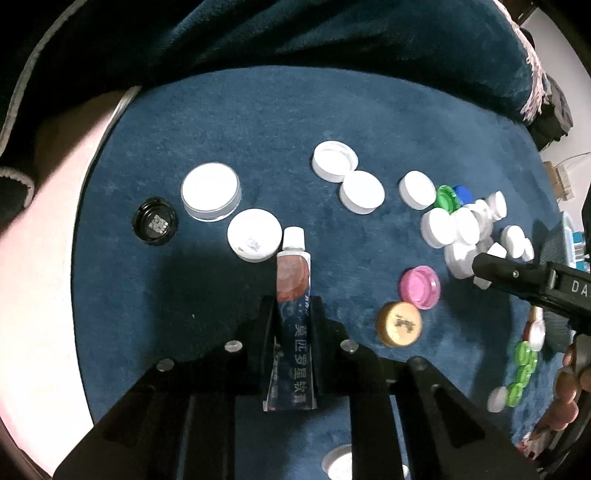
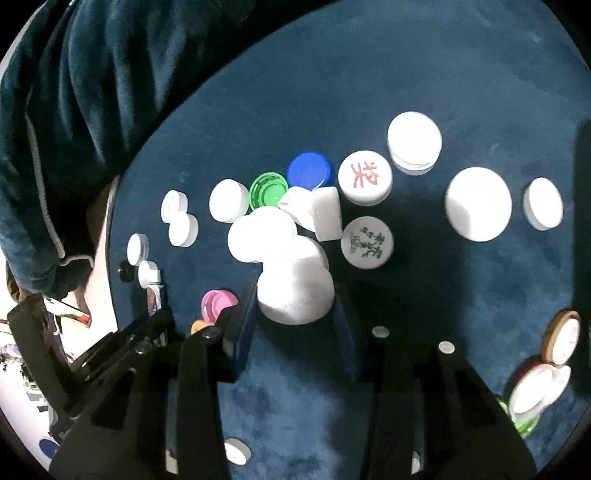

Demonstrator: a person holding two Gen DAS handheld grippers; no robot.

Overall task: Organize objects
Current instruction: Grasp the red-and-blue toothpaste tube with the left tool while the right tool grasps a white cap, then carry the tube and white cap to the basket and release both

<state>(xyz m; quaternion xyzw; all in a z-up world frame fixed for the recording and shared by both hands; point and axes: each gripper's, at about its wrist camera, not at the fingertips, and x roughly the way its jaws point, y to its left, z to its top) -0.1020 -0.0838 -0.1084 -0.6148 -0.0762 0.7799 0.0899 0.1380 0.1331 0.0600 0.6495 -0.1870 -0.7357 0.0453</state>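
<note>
My left gripper [image 1: 293, 306] is shut on a dark blue ointment tube [image 1: 293, 273] whose white cap points away from me, over the blue cloth table [image 1: 221, 122]. In the right wrist view the same tube [image 2: 153, 291] and left gripper [image 2: 157, 319] show at the lower left. My right gripper [image 2: 293, 308] is shut on a white bottle cap [image 2: 295, 295] at the near edge of a heap of white caps [image 2: 262, 236]. From the left wrist view the right gripper [image 1: 484, 269] reaches into that heap [image 1: 454, 225].
Loose caps lie scattered: pink [image 1: 421, 286], gold [image 1: 399, 324], black [image 1: 155, 221], blue [image 2: 310, 171], green [image 2: 267, 190], one with a red character [image 2: 365, 177], and large white ones [image 2: 478, 203]. A person's dark teal garment [image 1: 332, 33] borders the far side. Green caps [image 1: 524, 363] line the right edge.
</note>
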